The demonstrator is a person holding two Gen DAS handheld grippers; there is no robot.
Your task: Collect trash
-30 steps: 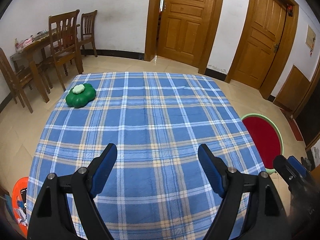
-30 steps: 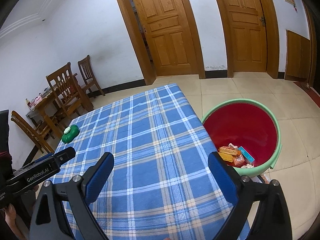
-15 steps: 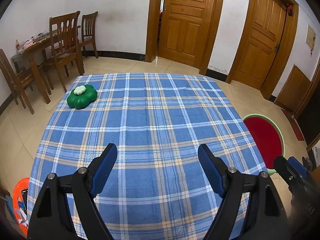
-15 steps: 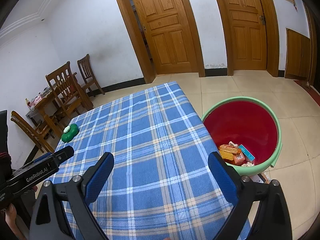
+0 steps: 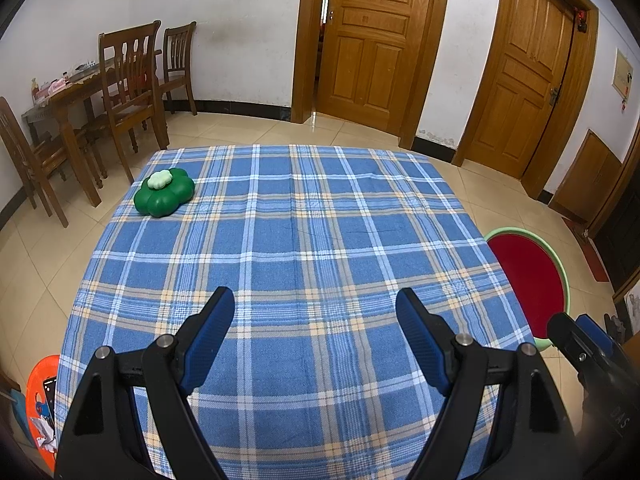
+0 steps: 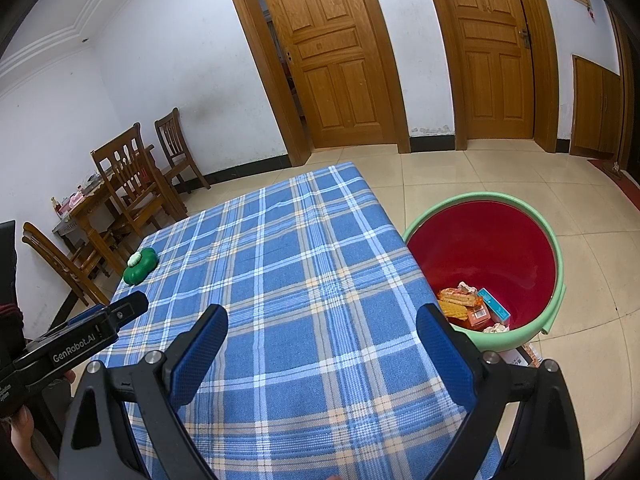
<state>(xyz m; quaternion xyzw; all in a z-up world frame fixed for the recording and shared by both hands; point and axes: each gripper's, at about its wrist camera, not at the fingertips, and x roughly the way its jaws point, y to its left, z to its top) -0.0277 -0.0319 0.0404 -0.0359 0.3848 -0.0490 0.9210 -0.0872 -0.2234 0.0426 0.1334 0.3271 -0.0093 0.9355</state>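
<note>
A red bin with a green rim [image 6: 556, 264] stands on the floor right of the table; it also shows in the left wrist view [image 5: 560, 268]. Several wrappers and small boxes [image 6: 472, 308] lie in its bottom. My left gripper [image 5: 316, 312] is open and empty above the near part of the blue plaid tablecloth [image 5: 304, 240]. My right gripper [image 6: 322, 330] is open and empty above the cloth's near right part [image 6: 296, 264], left of the bin. A green flower-shaped object [image 5: 163, 191] sits at the cloth's far left corner, also seen from the right wrist [image 6: 139, 266].
A wooden dining table with chairs [image 5: 116, 80] stands at the far left. Two wooden doors [image 5: 368, 44] are in the back wall. An orange container [image 5: 40, 396] sits on the floor at the table's near left. A low wooden cabinet [image 5: 588, 180] is at the right.
Both views have drawn back and risen slightly, so the table sits a little farther off. Both grippers stay open and empty.
</note>
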